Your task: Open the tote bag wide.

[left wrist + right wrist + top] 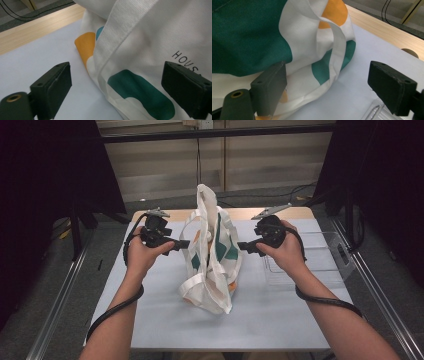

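A white cloth tote bag [212, 270] with teal and orange patches stands crumpled in the middle of the table, one handle [206, 200] sticking up. My left gripper [186, 243] is level at the bag's left side and my right gripper [241, 246] at its right side, both pointing inward. In the left gripper view the bag [155, 32] and its handle strap [117, 32] lie between the wide-apart jaws of the open left gripper [116, 85], which do not press on it. The right gripper [330, 85] is open too, its left pad [270, 85] against the bag [249, 30].
A pale blue mat [150, 300] covers the table, with a wooden edge [240, 213] at the back. A clear plastic tray [320, 255] sits right of the bag, under my right hand; its corner [374, 112] is near the right jaw. Metal rails run along both table sides.
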`<state>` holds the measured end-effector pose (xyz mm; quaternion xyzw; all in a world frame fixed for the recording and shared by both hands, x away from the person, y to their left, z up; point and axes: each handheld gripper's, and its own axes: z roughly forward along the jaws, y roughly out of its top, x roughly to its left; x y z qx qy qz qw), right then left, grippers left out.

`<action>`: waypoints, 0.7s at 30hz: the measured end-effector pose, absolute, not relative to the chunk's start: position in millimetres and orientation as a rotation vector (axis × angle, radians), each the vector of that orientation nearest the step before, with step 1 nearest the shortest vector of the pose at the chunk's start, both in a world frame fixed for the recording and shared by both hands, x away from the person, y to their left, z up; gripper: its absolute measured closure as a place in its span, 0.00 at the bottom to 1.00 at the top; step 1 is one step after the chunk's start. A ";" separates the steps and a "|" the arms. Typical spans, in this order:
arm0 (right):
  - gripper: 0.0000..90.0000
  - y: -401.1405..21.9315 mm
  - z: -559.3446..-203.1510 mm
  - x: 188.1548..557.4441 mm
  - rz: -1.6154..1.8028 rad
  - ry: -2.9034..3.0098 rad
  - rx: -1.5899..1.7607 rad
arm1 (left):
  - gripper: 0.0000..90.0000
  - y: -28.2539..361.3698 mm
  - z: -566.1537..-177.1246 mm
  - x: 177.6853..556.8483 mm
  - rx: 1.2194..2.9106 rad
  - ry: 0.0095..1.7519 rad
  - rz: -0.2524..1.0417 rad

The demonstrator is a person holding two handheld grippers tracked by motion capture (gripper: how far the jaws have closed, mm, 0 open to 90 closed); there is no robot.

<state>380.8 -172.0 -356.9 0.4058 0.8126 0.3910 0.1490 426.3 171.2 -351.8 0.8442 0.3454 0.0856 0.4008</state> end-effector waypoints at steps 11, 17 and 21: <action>0.18 -158.8 -355.6 388.9 1.112 2.343 1.162 | 0.29 168.4 -348.4 432.8 2.137 0.884 0.196; 0.20 -151.2 -352.2 394.3 1.129 2.336 1.155 | 0.40 163.2 -345.1 435.9 2.157 0.864 0.200; 0.22 -147.1 -349.7 398.3 1.126 2.332 1.149 | 0.42 162.5 -343.4 437.9 2.150 0.880 0.195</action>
